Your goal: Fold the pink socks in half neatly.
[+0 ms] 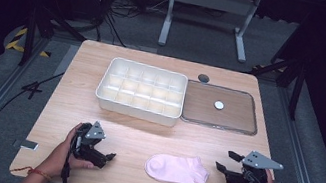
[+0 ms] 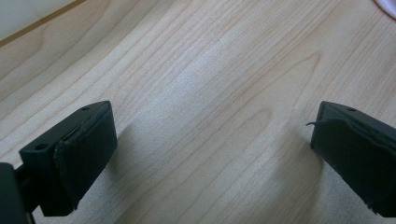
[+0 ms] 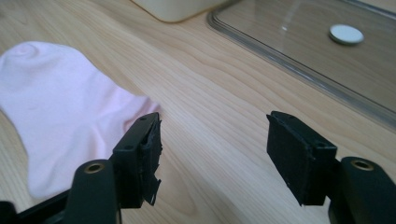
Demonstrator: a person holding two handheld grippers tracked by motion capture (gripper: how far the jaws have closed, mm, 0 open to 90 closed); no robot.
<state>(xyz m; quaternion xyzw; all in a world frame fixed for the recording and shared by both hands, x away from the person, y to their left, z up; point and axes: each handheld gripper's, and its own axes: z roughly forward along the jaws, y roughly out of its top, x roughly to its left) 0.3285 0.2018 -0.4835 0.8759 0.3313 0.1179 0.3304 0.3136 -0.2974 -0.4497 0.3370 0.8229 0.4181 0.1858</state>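
Tabletop [image 1: 72,106]: pale wood grain; we found it carrying every item listed here.

Sock [image 1: 177,170]: pink, lying flat near the front edge, between the two hands. We saw it again in the right gripper view [image 3: 60,116], its cuff end just beside one jaw. Unfolded and untouched.

Left tongs [image 1: 106,155]: held low over bare wood, left of the sock and apart from it. In the left gripper view [image 2: 210,154] the jaws stood wide, nothing between them.

Right tongs [image 1: 228,163]: held right of the sock, pointed towards it. In the right gripper view [image 3: 212,154] the jaws were spread wide and empty; whether one jaw touched the cuff we could not tell.

Divided box [image 1: 143,90]: white, many small compartments, standing at the middle of the tabletop beyond the sock. Every compartment we could see was empty.

Clear lid [image 1: 221,109]: lying flat, just beside the box on its right; a small white disc [image 1: 219,105] sat at its middle, also seen in the right gripper view [image 3: 346,34].

Progress: we judged the work barely begun. Nothing was gripped and nothing stowed.

Remaining: by our judgement, taking hold of the sock, probably folding or rolling it, setting it into a compartment, and perhaps closing the box with the lid.
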